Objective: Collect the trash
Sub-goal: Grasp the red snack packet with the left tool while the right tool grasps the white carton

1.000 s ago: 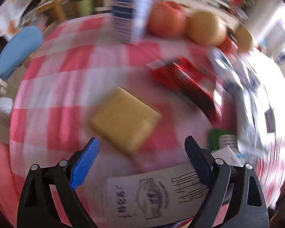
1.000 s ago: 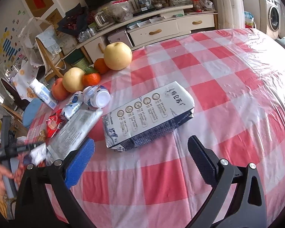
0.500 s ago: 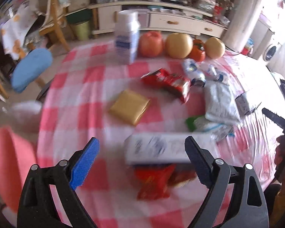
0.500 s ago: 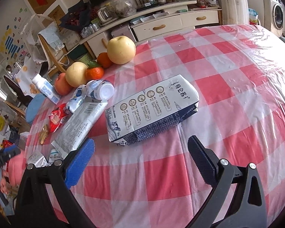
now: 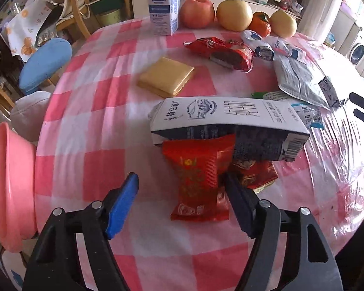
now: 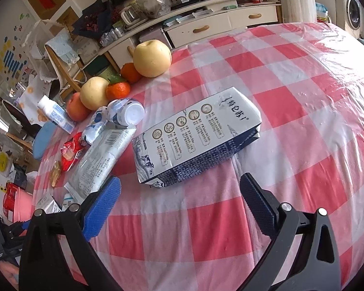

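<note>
Since a second ago the left gripper (image 5: 179, 197) has pulled back and steadied, jaws spread and empty around a red snack wrapper (image 5: 199, 179) whose far end lies tucked under the milk carton (image 5: 227, 123) at twelve o'clock. Closing there could drag the carton along. I count two cartons, perhaps three red wrappers; the right gripper (image 6: 179, 200) gapes unladen before the second carton (image 6: 194, 138).

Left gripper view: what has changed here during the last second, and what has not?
The left gripper pulled back from the yellow packet toward the table's near edge; it now hovers open over a red snack packet. Nothing was gripped. The right gripper stays open before the milk carton.
</note>
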`<state>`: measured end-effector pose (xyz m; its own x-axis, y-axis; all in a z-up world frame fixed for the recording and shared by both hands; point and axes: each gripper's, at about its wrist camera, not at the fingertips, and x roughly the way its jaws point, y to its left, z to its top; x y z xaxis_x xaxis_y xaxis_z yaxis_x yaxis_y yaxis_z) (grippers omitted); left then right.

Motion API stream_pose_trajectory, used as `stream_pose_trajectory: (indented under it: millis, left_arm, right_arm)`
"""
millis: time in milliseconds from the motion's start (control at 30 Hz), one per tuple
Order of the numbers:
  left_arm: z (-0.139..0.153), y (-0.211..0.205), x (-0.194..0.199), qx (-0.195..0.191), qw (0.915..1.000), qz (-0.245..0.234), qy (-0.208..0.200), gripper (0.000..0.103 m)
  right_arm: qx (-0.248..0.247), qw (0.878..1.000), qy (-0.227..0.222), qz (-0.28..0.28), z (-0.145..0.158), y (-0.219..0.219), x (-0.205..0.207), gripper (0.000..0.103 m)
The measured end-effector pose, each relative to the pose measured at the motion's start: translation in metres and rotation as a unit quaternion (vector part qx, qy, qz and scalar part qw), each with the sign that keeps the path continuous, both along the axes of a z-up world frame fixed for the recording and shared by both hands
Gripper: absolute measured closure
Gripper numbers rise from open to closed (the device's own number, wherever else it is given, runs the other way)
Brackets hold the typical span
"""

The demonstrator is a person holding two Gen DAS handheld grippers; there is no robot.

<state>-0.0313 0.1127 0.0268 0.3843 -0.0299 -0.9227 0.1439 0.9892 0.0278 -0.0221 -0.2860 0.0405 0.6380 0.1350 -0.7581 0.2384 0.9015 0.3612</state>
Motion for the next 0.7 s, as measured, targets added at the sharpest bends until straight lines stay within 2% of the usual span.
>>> stream_pose_trajectory:
  millis: [167, 267, 367, 533, 700]
  left_arm:
    - [-0.013, -0.003, 0.005, 0.002, 1.0000, 0.004, 0.002, 0.044]
    - [-0.012, -0.007, 0.005, -0.005, 0.9999, 0.005, -0.007, 0.054]
    - [-0.011, -0.011, 0.004, -0.006, 0.9999, 0.003, -0.013, 0.059]
    - [-0.012, -0.018, 0.004, -0.010, 0.9998, -0.002, -0.016, 0.061]
    - [-0.008, -0.019, 0.002, -0.023, 0.9995, -0.006, -0.020, 0.062]
  right_arm:
    - [0.004, 1.000, 0.007, -0.014, -0.008, -0.005, 0.007, 0.004]
    - [0.006, 1.000, 0.006, -0.026, -0.010, -0.010, 0.011, 0.004]
    - [-0.005, 1.000, 0.006, -0.029, -0.012, -0.013, 0.017, 0.004]
    - [-0.034, 0.999, 0.006, -0.020, -0.016, -0.012, 0.031, 0.004]
    - [-0.041, 0.999, -0.011, 0.008, -0.017, -0.007, 0.045, 0.004]
